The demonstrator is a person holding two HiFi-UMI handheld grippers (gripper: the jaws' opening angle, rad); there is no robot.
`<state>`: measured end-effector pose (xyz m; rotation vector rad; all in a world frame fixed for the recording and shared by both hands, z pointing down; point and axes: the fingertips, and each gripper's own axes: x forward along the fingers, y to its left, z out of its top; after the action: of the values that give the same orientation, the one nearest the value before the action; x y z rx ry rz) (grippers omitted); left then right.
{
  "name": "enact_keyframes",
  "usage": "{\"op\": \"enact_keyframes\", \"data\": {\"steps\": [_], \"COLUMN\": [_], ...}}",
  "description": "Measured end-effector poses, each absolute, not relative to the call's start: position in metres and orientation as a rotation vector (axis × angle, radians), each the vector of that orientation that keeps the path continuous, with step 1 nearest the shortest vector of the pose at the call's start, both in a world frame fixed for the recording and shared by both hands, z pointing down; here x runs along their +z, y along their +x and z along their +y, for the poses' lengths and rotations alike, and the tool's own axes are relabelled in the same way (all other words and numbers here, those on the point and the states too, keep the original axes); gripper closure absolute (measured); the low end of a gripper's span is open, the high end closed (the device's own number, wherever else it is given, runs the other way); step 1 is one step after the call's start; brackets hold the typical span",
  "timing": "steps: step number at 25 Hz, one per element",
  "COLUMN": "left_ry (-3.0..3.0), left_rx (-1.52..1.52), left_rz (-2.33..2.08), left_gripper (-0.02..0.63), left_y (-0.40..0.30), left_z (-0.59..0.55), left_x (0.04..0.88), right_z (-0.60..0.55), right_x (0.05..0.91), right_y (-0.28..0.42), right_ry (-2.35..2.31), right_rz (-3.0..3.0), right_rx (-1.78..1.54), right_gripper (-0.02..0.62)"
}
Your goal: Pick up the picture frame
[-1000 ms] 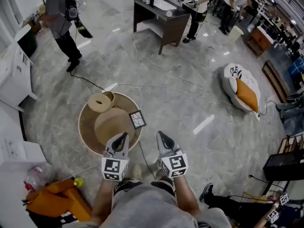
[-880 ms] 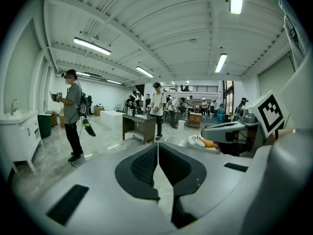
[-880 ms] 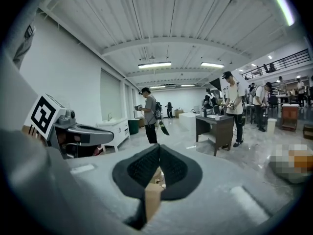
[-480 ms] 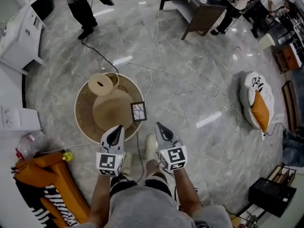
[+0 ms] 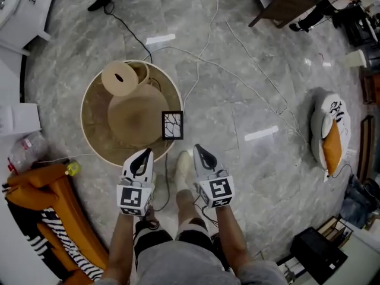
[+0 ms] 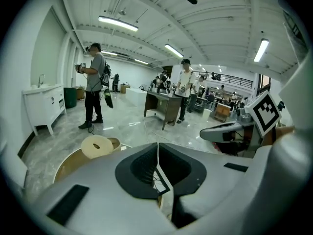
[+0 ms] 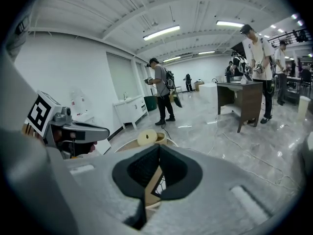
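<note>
The picture frame (image 5: pixel 172 125), small and black-edged with a branching pattern on its face, sits at the right rim of the round low counter (image 5: pixel 89 136), touching the tan hat-like mound (image 5: pixel 135 119), with a pale roll (image 5: pixel 120 79) farther back. Both tools hang just short of it and apart from it. The left gripper (image 5: pixel 144 154) and the right gripper (image 5: pixel 199 151) each have their fingers (image 6: pixel 139 168) pressed fully together with nothing between them. To do the step well, one gripper should probably open before it goes in. It should pinch across the thin border at a free edge rather than the face, then lift straight up so the mound is not dragged. Both gripper views show only a sliver of the frame past the closed fingers. It is unclear whether the frame leans on the mound or lies flat, and any stand behind it is hidden.
</note>
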<state>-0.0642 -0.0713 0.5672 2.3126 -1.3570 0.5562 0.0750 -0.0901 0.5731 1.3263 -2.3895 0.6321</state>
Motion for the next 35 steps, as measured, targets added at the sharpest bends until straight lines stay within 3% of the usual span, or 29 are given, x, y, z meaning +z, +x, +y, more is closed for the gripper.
{"op": "enact_keyframes", "data": {"steps": [23, 35], "left_ry": [2.193, 2.13], "left_rx": [0.666, 0.678], "left_rz": [-1.298, -1.301], "left_gripper": [0.581, 0.581], "left_y": [-0.053, -0.056], "left_z": [-0.065, -0.051], "left_x": [0.787, 0.842], "right_z": [-0.088, -0.074], "right_x": [0.813, 0.878], "right_y": [0.073, 0.073], "right_ry": [1.168, 1.139], "right_rz": [-2.298, -2.27], "right_rx": [0.822, 0.906], "right_gripper": [0.595, 0.595]}}
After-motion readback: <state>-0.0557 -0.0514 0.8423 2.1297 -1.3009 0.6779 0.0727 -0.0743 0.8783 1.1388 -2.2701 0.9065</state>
